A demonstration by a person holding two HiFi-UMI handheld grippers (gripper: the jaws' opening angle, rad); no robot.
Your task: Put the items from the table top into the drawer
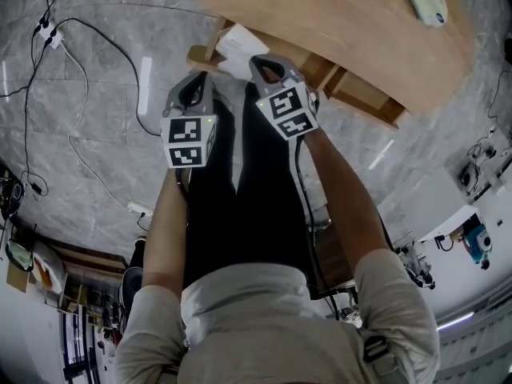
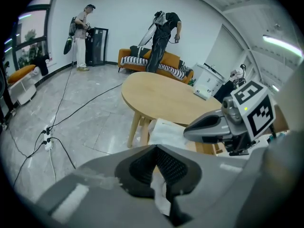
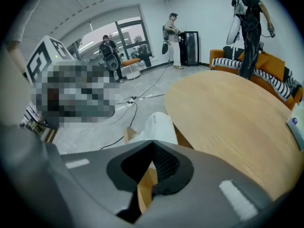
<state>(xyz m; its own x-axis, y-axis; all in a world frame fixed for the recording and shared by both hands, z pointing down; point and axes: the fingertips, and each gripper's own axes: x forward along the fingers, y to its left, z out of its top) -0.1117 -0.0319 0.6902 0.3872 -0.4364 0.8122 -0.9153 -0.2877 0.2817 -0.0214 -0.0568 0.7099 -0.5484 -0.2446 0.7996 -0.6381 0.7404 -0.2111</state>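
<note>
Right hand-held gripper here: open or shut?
Shut. In the right gripper view the right hand-held gripper has its jaw tips meeting, nothing clamped between them.

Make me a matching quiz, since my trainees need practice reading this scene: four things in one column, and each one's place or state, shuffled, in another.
1. white packet
2. power strip
3. orange sofa
4. right gripper

A. by the white wall
B. on the wooden table
C. jaws together
D. on the grey floor

Pairs: 1-B, 2-D, 3-A, 4-C.
</note>
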